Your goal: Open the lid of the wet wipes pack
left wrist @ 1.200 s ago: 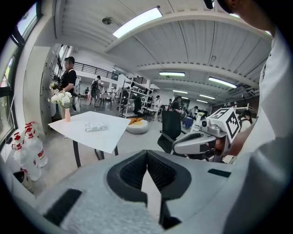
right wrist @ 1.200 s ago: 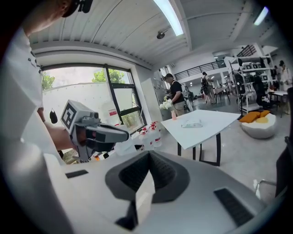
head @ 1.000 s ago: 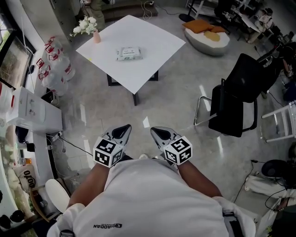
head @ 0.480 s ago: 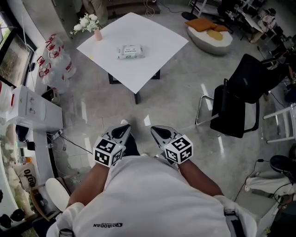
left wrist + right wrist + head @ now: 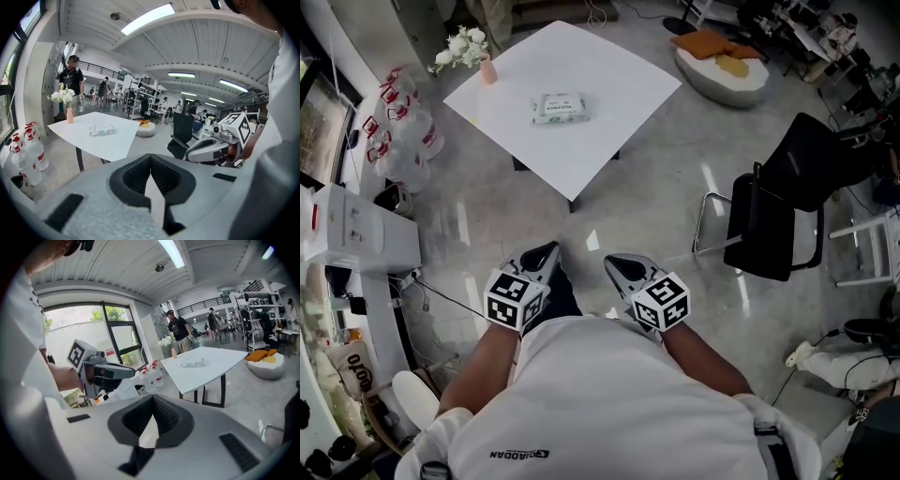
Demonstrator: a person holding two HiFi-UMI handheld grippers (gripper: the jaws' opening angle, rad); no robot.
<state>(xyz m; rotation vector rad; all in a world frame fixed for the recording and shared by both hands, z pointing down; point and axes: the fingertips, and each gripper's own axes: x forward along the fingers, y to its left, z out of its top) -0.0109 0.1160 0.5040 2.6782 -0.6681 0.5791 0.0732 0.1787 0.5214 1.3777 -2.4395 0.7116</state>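
Left gripper (image 5: 546,255) and right gripper (image 5: 619,265) near torso, jaws together, empty, wet wipes pack (image 5: 559,108) flat on far table (image 5: 623,84)

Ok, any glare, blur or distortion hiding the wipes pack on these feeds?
Head view: sharp, evenly lit, glare streaks on the floor only, wet wipes pack clear. Left gripper view: strong fisheye bend, dark corners, pack small but in focus. Right gripper view: same bend, window bright, pack tiny.

Left tool (image 5: 546,253): held low before the torso, tip forward, jaws closed, empty. Right tool (image 5: 617,263): alongside, same pose, jaws closed, empty. Left forearm (image 5: 483,361), right forearm (image 5: 701,364): bare
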